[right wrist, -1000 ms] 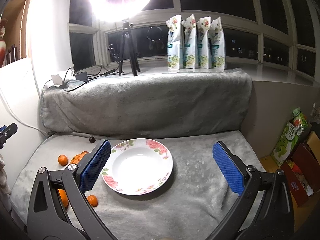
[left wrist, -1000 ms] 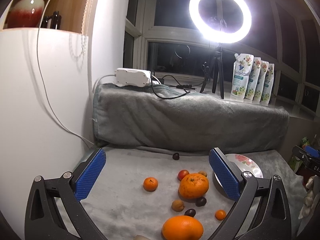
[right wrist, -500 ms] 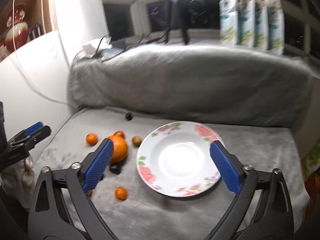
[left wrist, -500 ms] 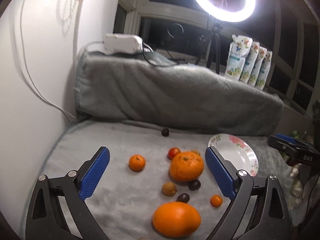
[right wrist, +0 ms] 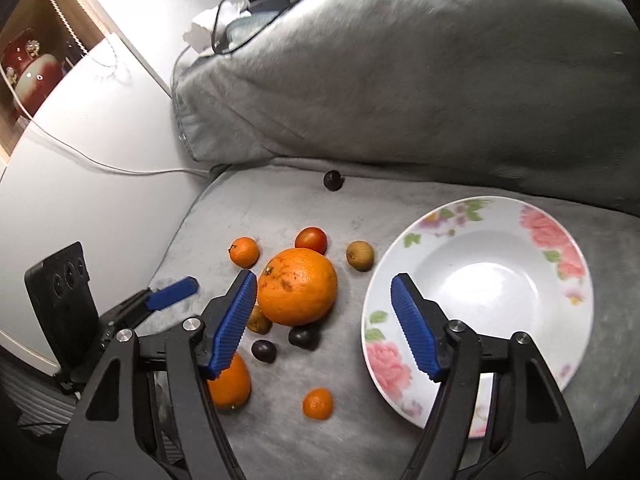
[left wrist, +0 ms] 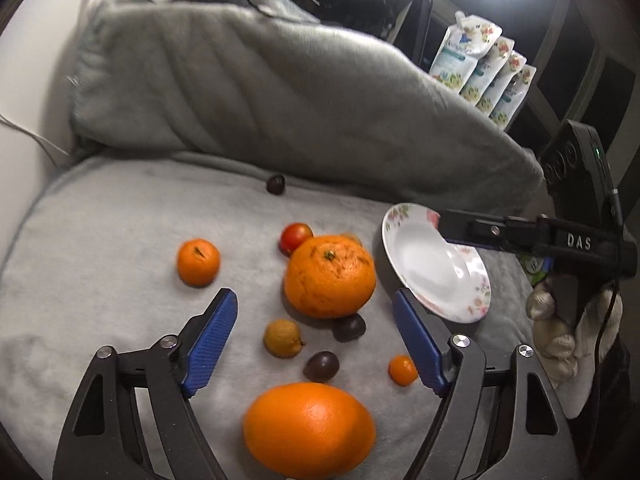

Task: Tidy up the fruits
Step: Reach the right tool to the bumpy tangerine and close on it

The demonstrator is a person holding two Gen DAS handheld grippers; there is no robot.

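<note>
So both grippers hang over the grey blanket [left wrist: 100, 248] with the fruit scattered on it. The left gripper [left wrist: 316, 340] has its fingers apart and they've just been closing in a bit; nothing is pinched, but a small tan fruit [left wrist: 282, 338] and two dark plums [left wrist: 349, 327] sit on the blanket in the gap between them. The big bumpy orange [left wrist: 330, 276] is just beyond that gap, with a red tomato [left wrist: 295, 237] touching its far left side and a small tangerine [left wrist: 199, 261] off to the left. A smooth orange [left wrist: 309, 429] lies nearest the camera, a tiny tangerine [left wrist: 403, 369] by the right finger.

The right gripper [right wrist: 324, 324] is also apart and has just been narrowing, empty too, its left finger [right wrist: 234, 322] just beside the big orange. The flowered plate [right wrist: 568, 320] sits to the right of the fruit with nothing in it. One lone dark fruit [right wrist: 333, 180] lies far back by the rolled blanket.
</note>
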